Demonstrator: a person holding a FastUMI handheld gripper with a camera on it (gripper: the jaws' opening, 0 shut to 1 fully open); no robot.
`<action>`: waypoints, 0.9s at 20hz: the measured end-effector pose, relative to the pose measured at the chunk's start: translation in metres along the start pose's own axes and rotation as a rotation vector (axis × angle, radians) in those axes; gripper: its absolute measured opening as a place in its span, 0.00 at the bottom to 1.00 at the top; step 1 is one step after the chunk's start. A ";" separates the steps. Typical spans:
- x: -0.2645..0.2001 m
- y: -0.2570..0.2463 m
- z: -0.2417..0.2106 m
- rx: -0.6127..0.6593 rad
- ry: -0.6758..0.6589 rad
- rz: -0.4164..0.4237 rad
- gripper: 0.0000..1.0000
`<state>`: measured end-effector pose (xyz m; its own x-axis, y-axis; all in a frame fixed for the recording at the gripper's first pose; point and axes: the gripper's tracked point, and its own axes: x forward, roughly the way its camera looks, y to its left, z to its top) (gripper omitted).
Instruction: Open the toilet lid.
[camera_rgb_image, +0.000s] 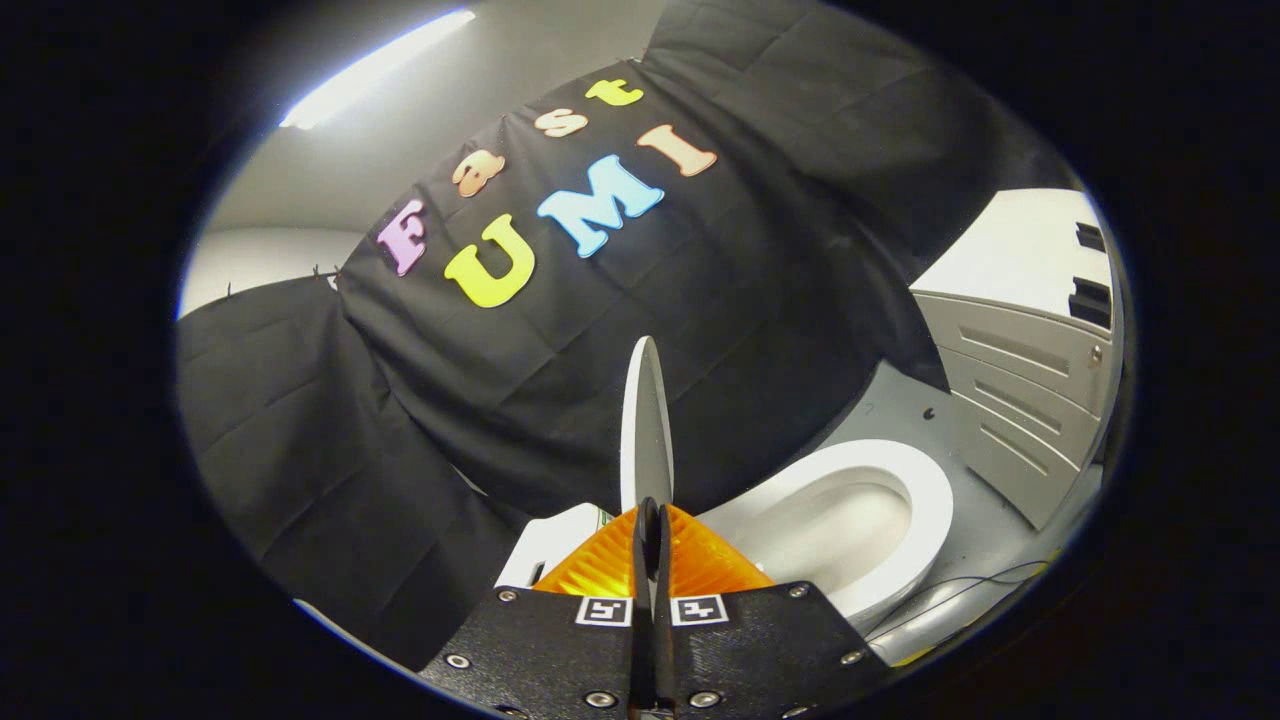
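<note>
The gripper (652, 520) has its jaws pressed together on the thin edge of the toilet lid (646, 425), which stands upright just ahead of them and is seen edge-on. To the right of the jaws the open toilet seat (925, 500) and bowl are uncovered. Beyond them on the right stands a grey cabinet (1020, 390).
</note>
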<state>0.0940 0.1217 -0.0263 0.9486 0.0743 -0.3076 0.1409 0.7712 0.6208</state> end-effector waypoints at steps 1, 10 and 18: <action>0.000 0.004 -0.001 -0.014 -0.001 -0.001 0.00; 0.004 0.052 -0.010 -0.131 -0.014 0.039 0.00; 0.009 0.091 -0.023 -0.200 -0.027 0.077 0.00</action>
<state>0.1088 0.2069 0.0113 0.9621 0.1224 -0.2438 0.0118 0.8742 0.4853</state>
